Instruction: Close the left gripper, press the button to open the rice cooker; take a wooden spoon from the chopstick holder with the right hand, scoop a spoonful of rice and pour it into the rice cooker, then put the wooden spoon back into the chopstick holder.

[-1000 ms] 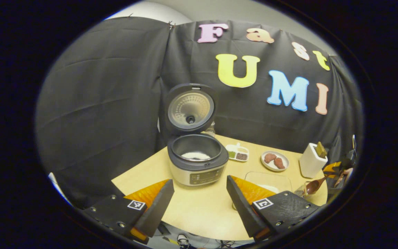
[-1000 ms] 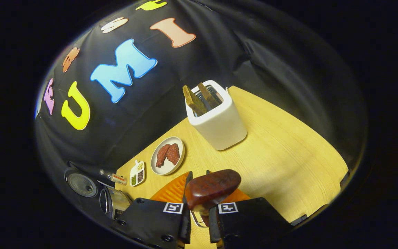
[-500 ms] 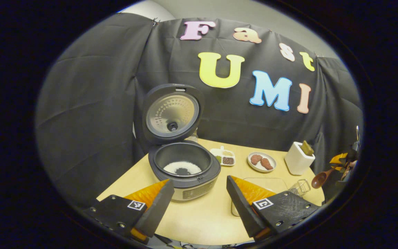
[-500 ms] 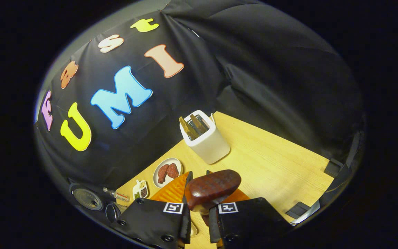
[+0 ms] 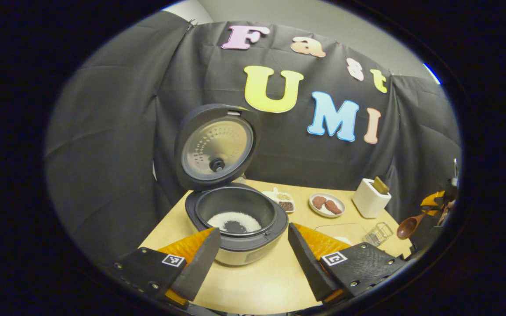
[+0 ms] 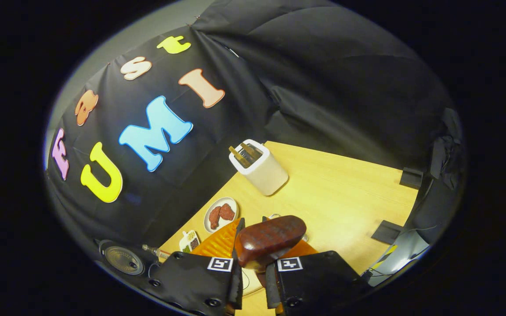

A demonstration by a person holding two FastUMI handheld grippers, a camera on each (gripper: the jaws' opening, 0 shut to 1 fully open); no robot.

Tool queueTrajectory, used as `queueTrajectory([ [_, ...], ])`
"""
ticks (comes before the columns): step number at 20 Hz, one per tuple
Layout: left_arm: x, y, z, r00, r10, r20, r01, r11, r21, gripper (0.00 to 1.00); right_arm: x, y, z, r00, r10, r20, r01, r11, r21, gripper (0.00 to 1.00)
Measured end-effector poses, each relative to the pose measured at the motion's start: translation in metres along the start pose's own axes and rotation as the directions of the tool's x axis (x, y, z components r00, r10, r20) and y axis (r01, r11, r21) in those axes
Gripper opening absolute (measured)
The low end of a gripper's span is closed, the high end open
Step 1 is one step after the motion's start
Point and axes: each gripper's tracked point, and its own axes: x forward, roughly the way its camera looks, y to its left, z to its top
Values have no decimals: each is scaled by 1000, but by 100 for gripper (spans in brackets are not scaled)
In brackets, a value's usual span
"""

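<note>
Here the right gripper [image 6: 251,263] clamps the wooden spoon [image 6: 269,239], well apart from the chopstick holder [image 6: 259,170]; a misaimed drop could tip it. The left gripper [image 5: 250,256] gapes empty.

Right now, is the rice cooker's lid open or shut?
Open. The lid stands upright behind the rice cooker, its inner plate facing forward, and the pot shows white rice inside.

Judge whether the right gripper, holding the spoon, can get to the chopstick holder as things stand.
Probably yes: the right gripper grips the wooden spoon, and only bare table lies between it and the open-topped chopstick holder.
</note>
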Motion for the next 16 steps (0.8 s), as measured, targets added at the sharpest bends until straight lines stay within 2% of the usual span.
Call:
queueTrajectory([
  [4,-5,24,-9,1000,-11,-9,11,999,-35,97,-7,54,-23,996,88,-26,-89,995,-46,23],
  [7,-10,46,-16,1000,11,-23,-13,997,-73,97,-4,86,-44,988,137,-64,-142,987,-78,23],
  [11,-19,71,-12,999,41,-11,-43,985,-168,97,8,114,-68,980,167,-108,-181,974,-138,22],
  [12,-22,77,-15,999,51,-9,-52,984,-173,97,12,121,-71,978,174,-114,-191,970,-151,19],
  [14,-29,86,-19,998,58,-25,-62,981,-182,97,22,134,-78,975,187,-119,-207,959,-192,22],
  [15,-32,86,-19,998,50,-32,-55,979,-198,97,28,138,-84,974,190,-125,-214,952,-218,19],
  [16,-36,88,-18,999,44,-32,-49,977,-209,97,34,142,-89,973,192,-131,-219,944,-246,23],
])
